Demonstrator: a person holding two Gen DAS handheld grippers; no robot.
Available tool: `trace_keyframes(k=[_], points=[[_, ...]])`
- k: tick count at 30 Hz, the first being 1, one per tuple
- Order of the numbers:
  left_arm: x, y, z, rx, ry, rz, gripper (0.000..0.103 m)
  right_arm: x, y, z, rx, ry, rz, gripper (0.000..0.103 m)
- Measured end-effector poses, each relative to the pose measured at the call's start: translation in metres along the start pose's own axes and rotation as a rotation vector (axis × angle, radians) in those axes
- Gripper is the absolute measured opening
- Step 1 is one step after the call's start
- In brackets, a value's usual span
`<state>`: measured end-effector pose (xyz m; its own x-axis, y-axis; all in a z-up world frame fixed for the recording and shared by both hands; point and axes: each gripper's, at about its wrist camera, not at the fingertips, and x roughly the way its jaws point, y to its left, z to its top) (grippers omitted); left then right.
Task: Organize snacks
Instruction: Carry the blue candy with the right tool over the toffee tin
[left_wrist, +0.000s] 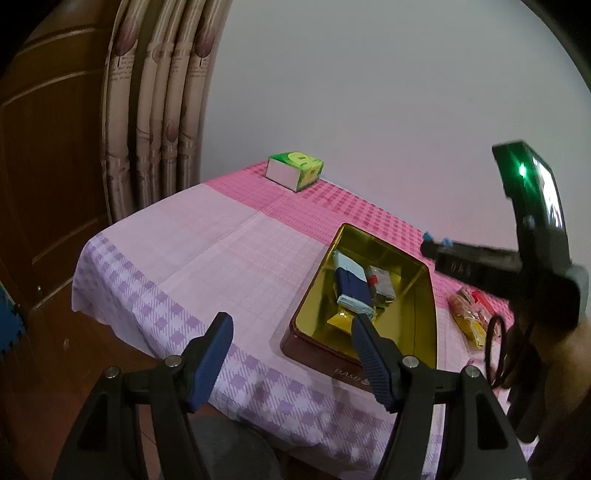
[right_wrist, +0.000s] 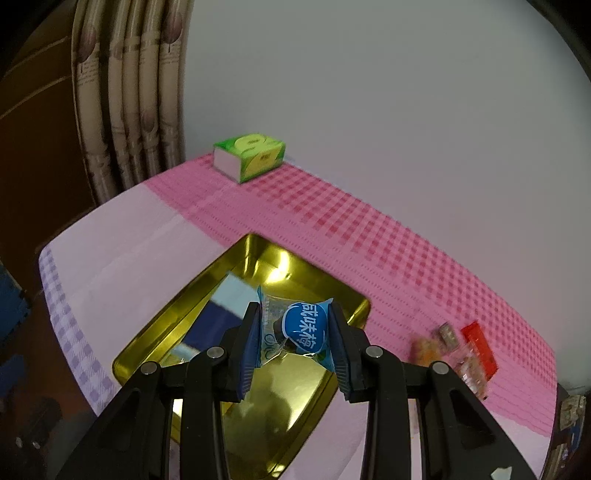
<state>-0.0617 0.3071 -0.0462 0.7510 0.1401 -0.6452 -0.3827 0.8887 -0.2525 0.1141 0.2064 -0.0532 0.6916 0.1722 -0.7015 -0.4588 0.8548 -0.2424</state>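
A gold tin box (left_wrist: 417, 317) sits on the checked tablecloth; it also shows in the right wrist view (right_wrist: 155, 332). Inside it lie a dark and light blue packet (left_wrist: 352, 286), a grey packet (left_wrist: 380, 286) and a yellow one (left_wrist: 341, 319). My right gripper (right_wrist: 295, 332) is shut on a blue and white snack packet (right_wrist: 299, 328) and holds it above the tin. It shows as a blurred black shape in the left wrist view (left_wrist: 436, 247). My left gripper (left_wrist: 291, 339) is open and empty, near the tin's front left corner.
Several loose snack packets (left_wrist: 469, 314) lie on the cloth right of the tin; they also show in the right wrist view (right_wrist: 461, 350). A green tissue pack (left_wrist: 295, 170) stands at the table's far edge by the wall. Curtains and a wooden door are at left.
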Motion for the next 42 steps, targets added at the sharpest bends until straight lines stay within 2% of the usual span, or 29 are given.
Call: trace_keyframes(k=[7,14,29,32,38,42], points=[[0.002,0.001,-0.001,-0.005,0.010,0.014,0.068,0.015,0.012,-0.031,-0.017,0.051,0.027,0.032],[0.001,0.014,0.000,-0.059,-0.005,0.079,0.068,0.026,0.021,-0.060,-0.024,0.090,0.059,0.032],[0.002,0.016,0.002,-0.075,-0.001,0.094,0.068,0.038,0.030,-0.080,-0.027,0.127,0.070,0.033],[0.003,0.027,0.009,-0.099,-0.001,0.129,0.068,0.040,0.030,-0.082,-0.031,0.129,0.066,0.033],[-0.008,0.064,0.028,-0.187,-0.060,0.233,0.068,0.045,0.020,-0.090,-0.005,0.140,0.058,0.033],[-0.006,0.073,0.028,-0.217,-0.046,0.239,0.068,0.045,0.017,-0.091,0.000,0.140,0.063,0.033]])
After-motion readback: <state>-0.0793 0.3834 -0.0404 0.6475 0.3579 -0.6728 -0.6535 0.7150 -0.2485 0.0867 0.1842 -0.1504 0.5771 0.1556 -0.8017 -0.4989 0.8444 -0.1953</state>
